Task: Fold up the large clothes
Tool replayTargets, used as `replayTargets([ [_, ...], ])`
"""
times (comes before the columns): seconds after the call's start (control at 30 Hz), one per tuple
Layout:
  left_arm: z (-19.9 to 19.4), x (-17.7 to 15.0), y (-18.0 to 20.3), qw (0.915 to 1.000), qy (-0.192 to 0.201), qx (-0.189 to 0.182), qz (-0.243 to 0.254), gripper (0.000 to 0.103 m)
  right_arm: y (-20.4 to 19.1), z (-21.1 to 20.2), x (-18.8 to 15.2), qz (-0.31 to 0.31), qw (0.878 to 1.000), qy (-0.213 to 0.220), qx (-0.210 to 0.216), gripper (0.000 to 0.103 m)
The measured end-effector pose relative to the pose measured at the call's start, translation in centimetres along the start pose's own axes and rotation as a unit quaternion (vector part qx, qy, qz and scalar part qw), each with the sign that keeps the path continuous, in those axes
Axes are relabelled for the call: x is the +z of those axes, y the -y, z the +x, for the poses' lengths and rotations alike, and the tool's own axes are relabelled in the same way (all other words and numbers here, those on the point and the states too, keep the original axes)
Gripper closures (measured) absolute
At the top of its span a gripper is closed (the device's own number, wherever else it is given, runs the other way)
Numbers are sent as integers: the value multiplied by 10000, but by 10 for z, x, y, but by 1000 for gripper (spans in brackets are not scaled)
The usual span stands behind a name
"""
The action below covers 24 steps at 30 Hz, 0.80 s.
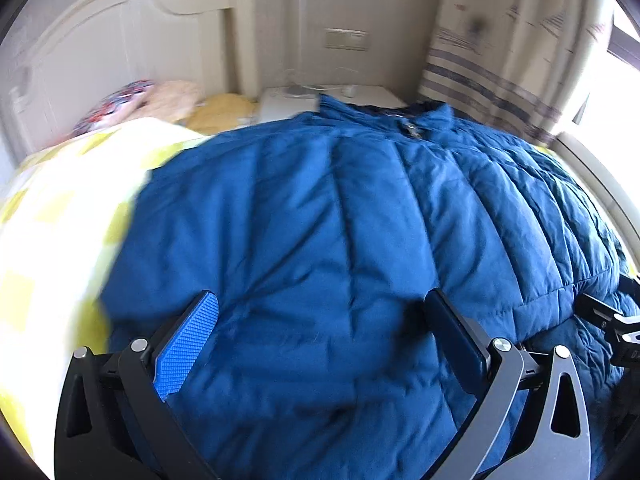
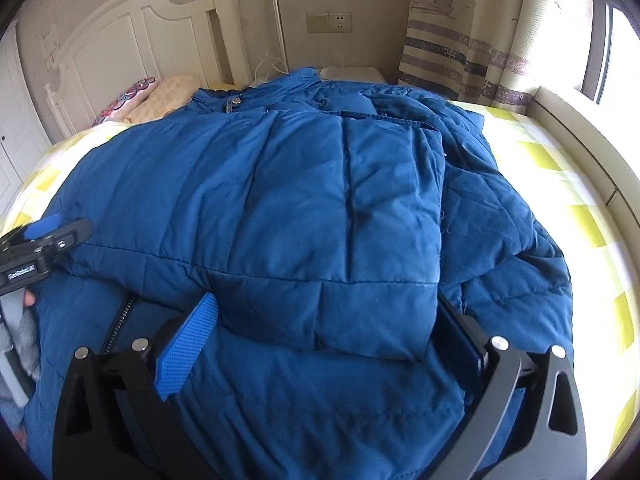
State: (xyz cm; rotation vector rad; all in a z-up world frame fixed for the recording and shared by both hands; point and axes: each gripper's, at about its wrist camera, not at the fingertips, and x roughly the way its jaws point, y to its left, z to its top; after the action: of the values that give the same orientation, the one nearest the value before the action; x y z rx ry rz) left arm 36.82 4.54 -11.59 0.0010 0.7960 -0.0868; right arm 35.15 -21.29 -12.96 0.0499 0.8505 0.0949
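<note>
1. My right hand-held gripper (image 2: 320,328) stands with its jaws wide apart, a folded flap of the blue padded jacket (image 2: 320,200) lying between them; I cannot tell whether the pads touch it.
2. My left hand-held gripper (image 1: 320,320) also stands spread apart over the jacket, clamping nothing.
3. In the right view, the left tool's body carries a small white label, too blurred for me to read.
4. The jacket lies spread across a bed with a yellow-and-white checked sheet (image 2: 560,184), its zipper (image 2: 120,320) showing near my right tool.
5. Beyond: patterned pillows (image 2: 136,96), white headboard (image 2: 132,36), wall socket (image 2: 328,22), striped curtain (image 2: 460,52) with a boat drawing, bright window (image 2: 620,52).
</note>
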Motion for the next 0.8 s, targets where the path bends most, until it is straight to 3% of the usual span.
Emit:
replayTargets([
  [0.1,-35,-23,14,9991,82,-418,14,4,-1,0,-2,11,10000,37,33,2],
  [0.17,-45,-43,29,9990,-74,-273,344,4,2,1,-4,46,9999,-81,58,2],
  [0.27,-46,-68,39,9974,-361,-61,620,4,-13,-15,-15,-87,9990,-349,-263,2],
  [0.33,-42,-80,36,9964,-579,-99,614,4,-33,-28,-35,-517,9982,-318,-4,3],
  [0.43,-48,-82,30,9969,-601,-62,509,4,-43,-39,-58,-944,9946,-396,-186,3],
  [0.53,-71,-94,23,9979,-413,-11,489,4,-33,-68,-71,-902,9952,-368,-49,3],
  [0.67,-89,-126,4,9969,-433,150,636,4,-8,-88,-104,-1157,9918,-460,-284,3],
  [0.7,-87,-130,-6,9973,-560,-42,470,4,-1,-87,-112,-1156,9916,-509,-267,3],
  [0.73,-89,-132,-18,9977,-600,-218,231,4,12,-91,-121,-961,9946,-403,11,3],
  [0.8,-93,-135,-34,9982,-574,-137,-59,4,25,-102,-132,-711,9969,-280,181,3],
])
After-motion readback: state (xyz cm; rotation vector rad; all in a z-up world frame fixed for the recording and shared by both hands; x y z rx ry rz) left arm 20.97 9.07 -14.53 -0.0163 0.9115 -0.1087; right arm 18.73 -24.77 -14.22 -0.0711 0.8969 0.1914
